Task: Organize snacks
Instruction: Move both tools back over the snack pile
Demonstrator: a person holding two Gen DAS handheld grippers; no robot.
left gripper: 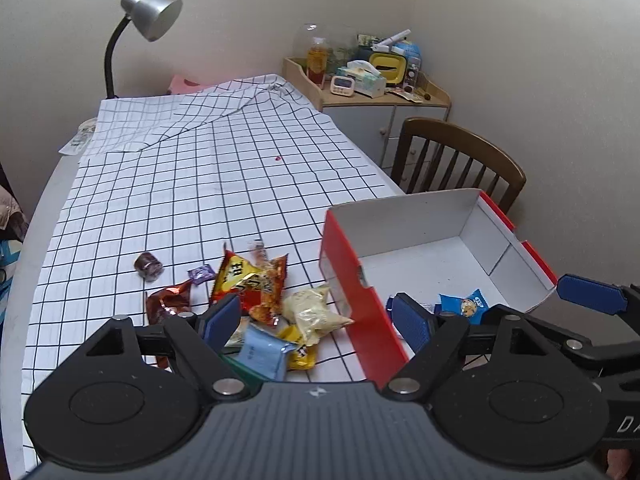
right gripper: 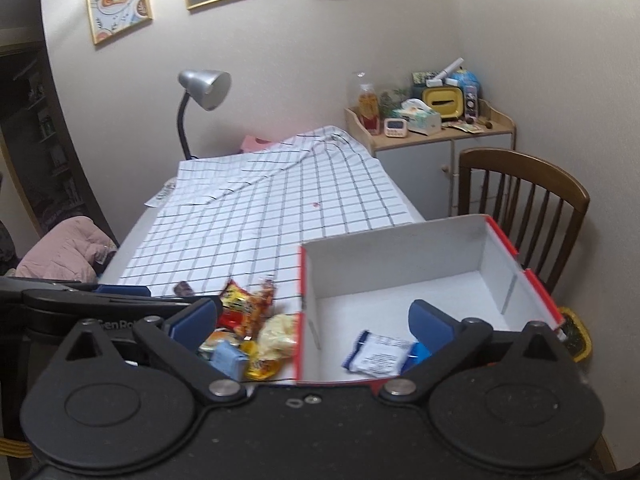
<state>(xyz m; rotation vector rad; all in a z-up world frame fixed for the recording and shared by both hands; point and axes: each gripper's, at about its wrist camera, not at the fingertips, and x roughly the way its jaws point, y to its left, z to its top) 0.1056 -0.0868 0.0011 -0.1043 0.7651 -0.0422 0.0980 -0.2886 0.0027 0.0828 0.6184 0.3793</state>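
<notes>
A red box with a white inside (left gripper: 420, 216) stands on the checked tablecloth, at the right. A blue biscuit packet (left gripper: 464, 305) lies in it; in the right wrist view it shows its white back (right gripper: 380, 354). Left of the box is a pile of snacks: a red-orange packet (left gripper: 248, 280), a pale yellow one (left gripper: 316, 310), a light blue one (left gripper: 264, 354), a brown wrapper (left gripper: 168, 300) and a purple sweet (left gripper: 201, 273). My left gripper (left gripper: 316, 322) hangs open above the pile and the box's near wall. My right gripper (right gripper: 312, 322) is open over the box's (right gripper: 400, 248) near left corner, holding nothing.
A dark round sweet (left gripper: 149, 266) lies apart on the checked cloth (left gripper: 224, 168). A wooden chair (left gripper: 460, 160) stands behind the box, a cluttered cabinet (left gripper: 384, 92) in the corner, a grey desk lamp (left gripper: 150, 14) at the table's far end.
</notes>
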